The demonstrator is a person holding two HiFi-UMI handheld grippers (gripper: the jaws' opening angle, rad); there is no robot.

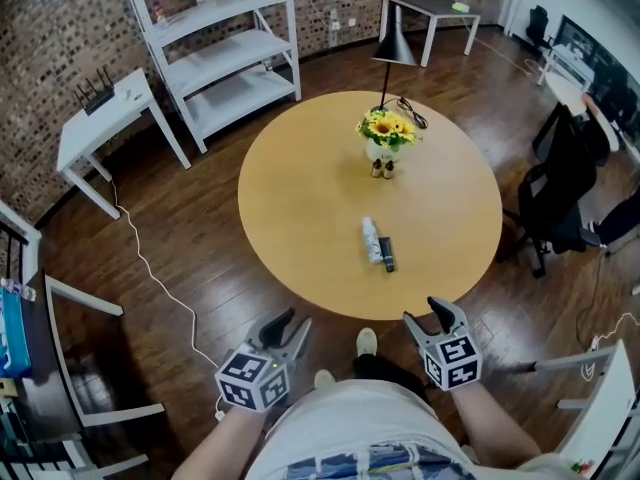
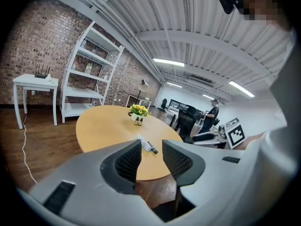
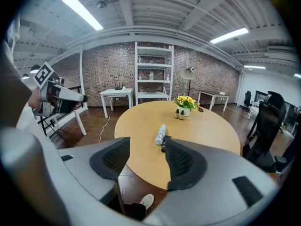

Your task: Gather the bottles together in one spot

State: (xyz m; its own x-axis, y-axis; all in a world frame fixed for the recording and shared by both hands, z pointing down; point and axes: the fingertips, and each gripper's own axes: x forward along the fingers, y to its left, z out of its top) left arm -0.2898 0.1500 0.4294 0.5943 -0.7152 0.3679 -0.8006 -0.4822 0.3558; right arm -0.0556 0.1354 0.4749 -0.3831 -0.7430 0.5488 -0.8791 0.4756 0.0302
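Both tools sit closest, at the wearer's waist: left tool (image 1: 296,320) and right tool (image 1: 424,312), each short of the bench (image 1: 300,198) edge, over the wood floor (image 1: 190,268). Jaws on both stand apart, pads bare, nothing gripped. The bottles only line up in the gap from far off. Reads to me as pre-grasp: opened and aimed, gathering not begun.

Bottles are in two groups. White bottle (image 1: 371,240) and dark bottle (image 1: 387,254) lie on their sides, side by side and seemingly touching, near the bench edge closest to the wearer. Two small brown bottles (image 1: 382,168) stand upright just in front of the flower pot (image 1: 385,133), well apart from the lying pair. My guess: the lying pair goes first since it's nearest. Round bodies on their sides could roll if nudged.

View differences:
- Head view gives the layout, both tools at once, and the lamp (image 1: 395,43) at the far rim.
- Right gripper view separates the brown bottles into two upright ones and shows the wearer's shoe (image 3: 146,200) below the bench edge. Its own jaw partly cuts off the dark bottle.
- Left gripper view has both lying bottles clear, and alone catches a person (image 2: 212,112) standing far back by the office chairs (image 2: 186,119).
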